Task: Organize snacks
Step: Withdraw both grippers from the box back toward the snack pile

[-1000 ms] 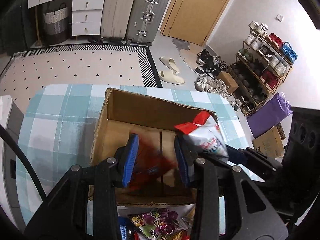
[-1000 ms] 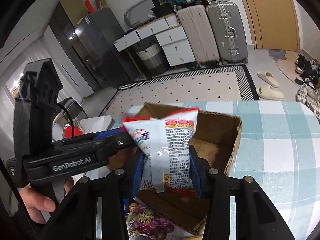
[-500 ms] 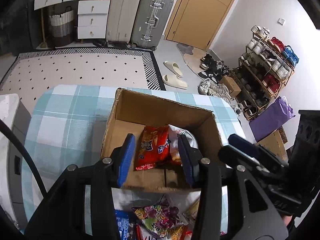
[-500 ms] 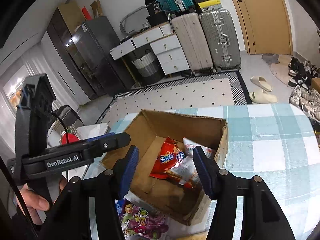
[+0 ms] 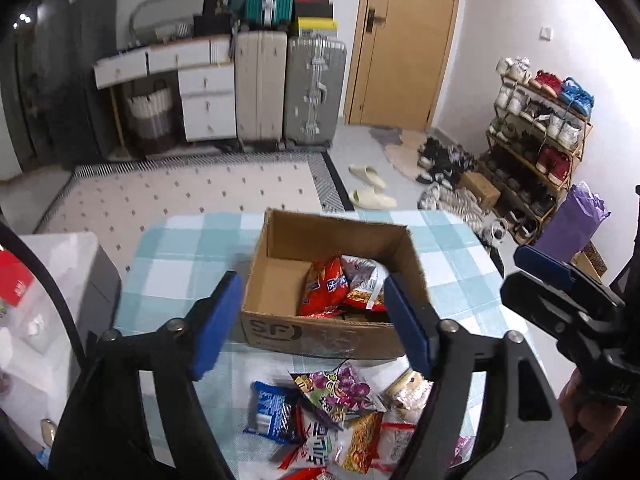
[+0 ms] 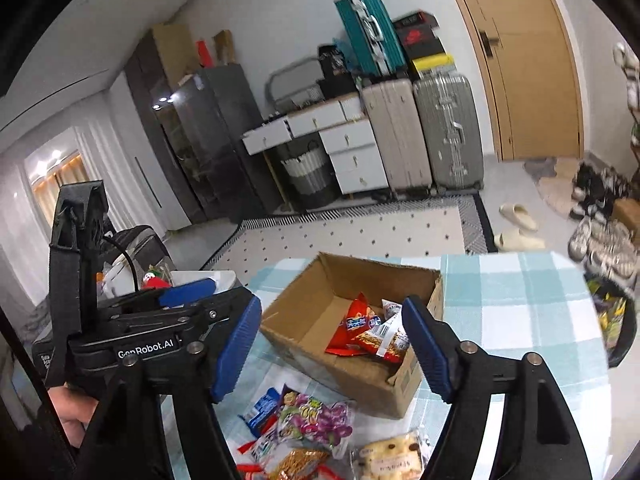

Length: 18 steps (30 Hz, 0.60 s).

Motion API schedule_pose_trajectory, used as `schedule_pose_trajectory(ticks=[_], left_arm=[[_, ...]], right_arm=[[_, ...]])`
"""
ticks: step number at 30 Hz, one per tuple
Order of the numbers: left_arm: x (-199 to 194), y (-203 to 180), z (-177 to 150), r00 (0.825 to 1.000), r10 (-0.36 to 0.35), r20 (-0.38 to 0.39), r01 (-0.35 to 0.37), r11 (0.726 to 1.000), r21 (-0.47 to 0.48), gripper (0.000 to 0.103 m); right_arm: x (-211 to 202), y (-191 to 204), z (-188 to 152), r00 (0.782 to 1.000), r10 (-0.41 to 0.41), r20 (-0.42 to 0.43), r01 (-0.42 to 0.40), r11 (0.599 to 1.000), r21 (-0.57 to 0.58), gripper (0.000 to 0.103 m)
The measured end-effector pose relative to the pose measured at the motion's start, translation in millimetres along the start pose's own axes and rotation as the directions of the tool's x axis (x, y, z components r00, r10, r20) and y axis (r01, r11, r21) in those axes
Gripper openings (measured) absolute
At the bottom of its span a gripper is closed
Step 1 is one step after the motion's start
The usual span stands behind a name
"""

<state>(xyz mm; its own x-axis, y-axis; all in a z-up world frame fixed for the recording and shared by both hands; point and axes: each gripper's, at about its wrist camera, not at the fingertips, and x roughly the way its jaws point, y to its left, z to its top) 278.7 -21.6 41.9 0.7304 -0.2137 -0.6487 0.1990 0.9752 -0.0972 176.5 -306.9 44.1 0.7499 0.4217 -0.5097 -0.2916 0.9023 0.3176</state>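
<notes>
Here, your left tool (image 5: 310,322) was wide open and held nothing, up over the near edge of the cardboard box (image 5: 320,334). The box sat on the checked bench (image 5: 180,264). Inside it, on the right side, lay a red snack bag (image 5: 326,286) touching a white and orange bag (image 5: 366,284). In front of the box, a pile of snack packs (image 5: 340,420) lay on the bench. Your right tool (image 6: 332,350) was wide open too, and held nothing.

I'm in a lived-in home entryway, with upright hard-shell suitcases (image 5: 315,90) beside a tan wooden door (image 5: 404,40), a loaded metal shoe rack (image 5: 538,132), and cream slippers (image 5: 372,188).
</notes>
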Motion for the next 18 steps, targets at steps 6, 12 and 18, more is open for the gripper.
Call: schedule_pose_trajectory(ticks=[6,12,18], left_arm=[[-67,-19,-17,0.996,0.006,0.091,-0.009,0.999,0.039,0.080],[-122,-36,-42,0.993,0.012,0.121,-0.018,0.999,0.050,0.081],[-162,-43,-69,0.985,0.071,0.157,-0.081,0.995,0.061,0.087]], right_arm=[[-58,25,-16,0.995,0.019,0.095,-0.012,0.997,-0.071,0.089],[-101,41,-32,0.988,0.040,0.148,-0.026,0.995,-0.096,0.094],[-136,47,-47,0.980,0.050,0.195,-0.033,0.995,-0.091,0.097]])
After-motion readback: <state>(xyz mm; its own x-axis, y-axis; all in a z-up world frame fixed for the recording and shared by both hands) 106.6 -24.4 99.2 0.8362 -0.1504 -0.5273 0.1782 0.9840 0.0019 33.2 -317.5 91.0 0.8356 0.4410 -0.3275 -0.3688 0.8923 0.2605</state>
